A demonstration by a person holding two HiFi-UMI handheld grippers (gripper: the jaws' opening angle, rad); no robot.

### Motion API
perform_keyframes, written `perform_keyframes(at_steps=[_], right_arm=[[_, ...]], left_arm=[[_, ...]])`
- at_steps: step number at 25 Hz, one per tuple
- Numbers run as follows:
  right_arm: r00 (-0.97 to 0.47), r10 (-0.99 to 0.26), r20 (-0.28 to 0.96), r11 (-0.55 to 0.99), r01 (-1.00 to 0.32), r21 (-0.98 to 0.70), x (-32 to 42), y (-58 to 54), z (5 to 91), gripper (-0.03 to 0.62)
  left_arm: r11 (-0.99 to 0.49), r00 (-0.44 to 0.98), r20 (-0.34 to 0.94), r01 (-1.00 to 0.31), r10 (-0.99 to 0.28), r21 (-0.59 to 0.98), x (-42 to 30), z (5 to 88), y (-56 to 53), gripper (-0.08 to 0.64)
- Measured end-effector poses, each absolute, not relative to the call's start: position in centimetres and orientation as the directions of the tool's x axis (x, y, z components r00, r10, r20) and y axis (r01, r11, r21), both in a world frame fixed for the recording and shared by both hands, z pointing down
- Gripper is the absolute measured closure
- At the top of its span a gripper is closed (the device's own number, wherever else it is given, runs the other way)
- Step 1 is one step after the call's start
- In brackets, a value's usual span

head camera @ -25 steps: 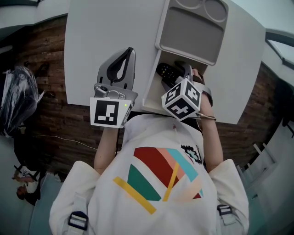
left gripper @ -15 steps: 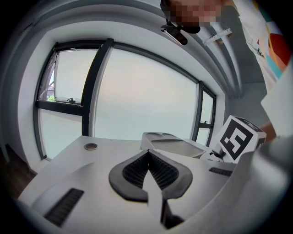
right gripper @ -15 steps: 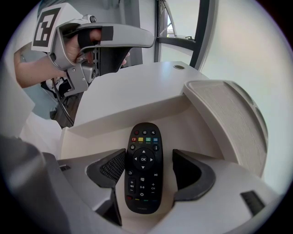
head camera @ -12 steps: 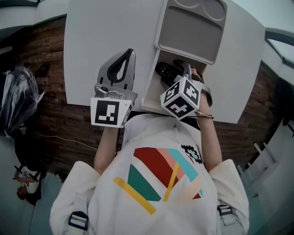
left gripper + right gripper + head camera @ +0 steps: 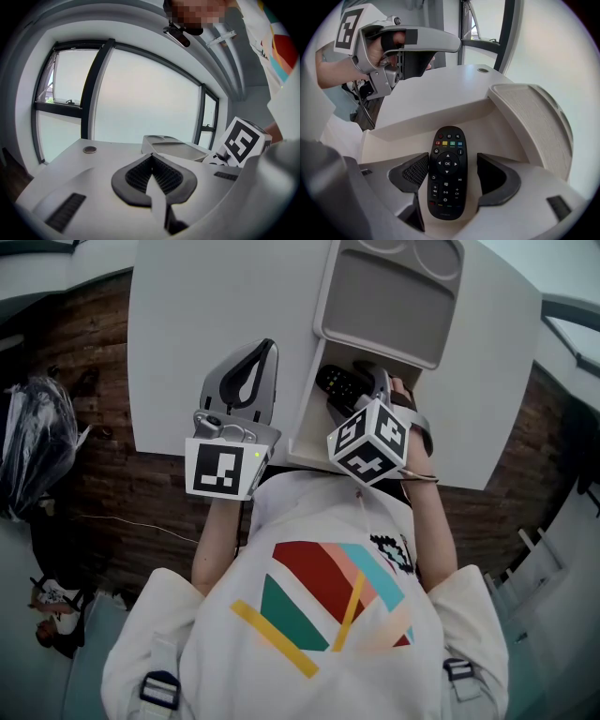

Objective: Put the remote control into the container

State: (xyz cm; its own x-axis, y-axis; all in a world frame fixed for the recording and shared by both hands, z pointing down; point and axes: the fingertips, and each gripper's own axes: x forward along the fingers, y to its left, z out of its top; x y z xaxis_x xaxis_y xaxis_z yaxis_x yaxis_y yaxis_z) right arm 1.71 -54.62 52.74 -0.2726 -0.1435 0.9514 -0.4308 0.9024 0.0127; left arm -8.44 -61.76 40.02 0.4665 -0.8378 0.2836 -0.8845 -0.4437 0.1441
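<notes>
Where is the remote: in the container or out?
In: the remote lies flat inside the container, walls around it.

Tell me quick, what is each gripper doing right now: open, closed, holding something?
Left gripper: closed, empty.
Right gripper: open, astride the remote lying in the container, not clamping it.

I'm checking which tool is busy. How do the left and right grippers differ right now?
The left gripper has its jaws shut with nothing between them; the right gripper has its jaws apart with the remote control between them. The left gripper points roughly level over the table; the right gripper points steeply down into the container. Both have the same white body.
</notes>
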Motion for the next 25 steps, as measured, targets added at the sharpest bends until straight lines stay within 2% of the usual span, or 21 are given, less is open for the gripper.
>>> perform_keyframes(at_steps=[7,10,14,16,18,20,25], right_arm=[[-0.293,-0.113,0.949,0.914,-0.406,-0.017,1.4,-54.4,52.8,0.285],[-0.416,-0.053,0.908,0.903,-0.407,-0.133,0.3,-54.2,50.6,0.285],[-0.602,-0.11,0.791,0.892,-0.411,-0.189,-1.2,-55.4,45.2,0.285],[-0.68,-0.15,0.718,0.867,-0.44,-0.235,-1.4,-56.4,42.7,0.276],[-0.758,-0.207,0.618,0.835,-0.466,-0.291,-1.6,-57.6,40.0,0.189],[-0.829,-0.277,0.486,0.809,-0.474,-0.347,-1.5,-58.8,37.0,0.156],[-0.881,-0.451,0.145,0.763,-0.465,-0.449,0.4,-61.6,30.0,0.156]], left_arm=[[-0.47,0.488,0.273,-0.872,-0.829,0.134,-8.2,40.0,-61.7,0.554],[-0.477,0.493,0.268,-0.87,-0.828,0.129,-8.0,39.6,-61.8,0.554],[-0.464,0.48,0.277,-0.877,-0.833,0.123,-8.8,39.3,-61.8,0.554],[-0.457,0.471,0.284,-0.882,-0.835,0.118,-9.3,39.4,-62.0,0.554],[-0.458,0.47,0.281,-0.882,-0.837,0.11,-9.5,39.2,-62.2,0.554],[-0.468,0.477,0.269,-0.878,-0.837,0.102,-9.3,38.6,-62.5,0.554],[-0.479,0.493,0.191,-0.87,-0.849,0.118,-7.8,35.6,-64.0,0.554]])
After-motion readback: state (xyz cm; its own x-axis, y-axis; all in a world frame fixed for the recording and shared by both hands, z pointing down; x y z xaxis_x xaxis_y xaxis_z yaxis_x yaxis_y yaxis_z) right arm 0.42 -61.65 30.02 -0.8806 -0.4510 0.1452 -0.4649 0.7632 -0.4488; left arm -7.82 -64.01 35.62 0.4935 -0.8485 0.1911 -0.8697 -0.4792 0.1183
